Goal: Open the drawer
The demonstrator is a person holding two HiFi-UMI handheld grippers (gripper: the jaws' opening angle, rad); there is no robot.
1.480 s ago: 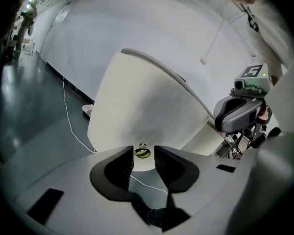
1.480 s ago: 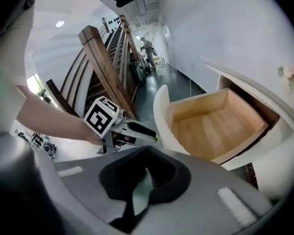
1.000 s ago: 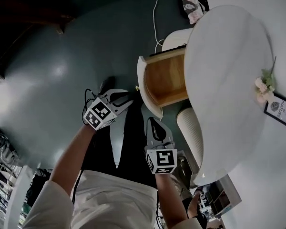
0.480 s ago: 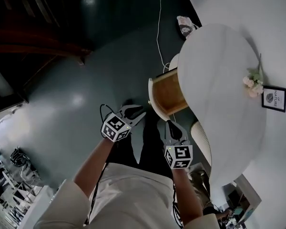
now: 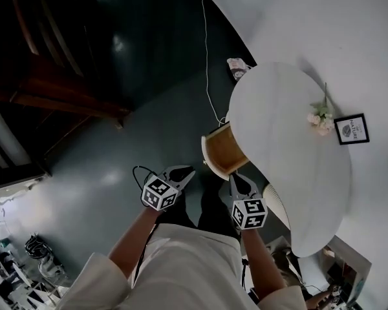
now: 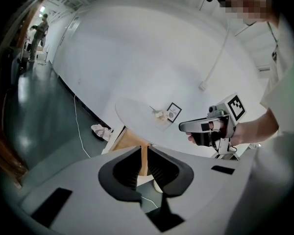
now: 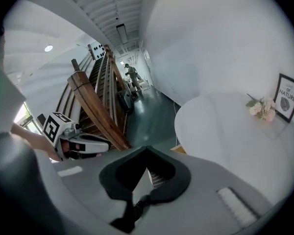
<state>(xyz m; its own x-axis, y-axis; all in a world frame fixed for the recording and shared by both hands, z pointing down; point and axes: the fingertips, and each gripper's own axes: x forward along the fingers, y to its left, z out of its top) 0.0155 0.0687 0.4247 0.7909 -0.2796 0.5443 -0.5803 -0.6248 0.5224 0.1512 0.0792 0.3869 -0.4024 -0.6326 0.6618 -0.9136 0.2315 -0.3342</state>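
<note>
The drawer (image 5: 223,150) stands pulled out from under the white oval table (image 5: 291,173), its wooden inside showing. Both grippers hang in the air on the near side of it, touching nothing. My left gripper (image 5: 185,172) points toward the drawer front; its jaws are closing to a narrow gap with nothing between them. In the left gripper view the drawer (image 6: 123,139) lies beyond the left gripper (image 6: 143,161). My right gripper (image 5: 237,179) sits just short of the drawer's near corner, its tips together. In the right gripper view the right gripper (image 7: 147,150) holds nothing.
A flower sprig (image 5: 319,117) and a framed picture (image 5: 352,129) sit on the table. A white cable (image 5: 205,63) and a crumpled cloth (image 5: 238,68) lie on the dark floor. A wooden staircase (image 5: 52,89) stands at left. A cream seat (image 5: 279,206) is under the table.
Both grippers have risen away from the drawer, which now looks smaller and farther below. The left jaws have narrowed from wide open. The drawer has stayed pulled out.
</note>
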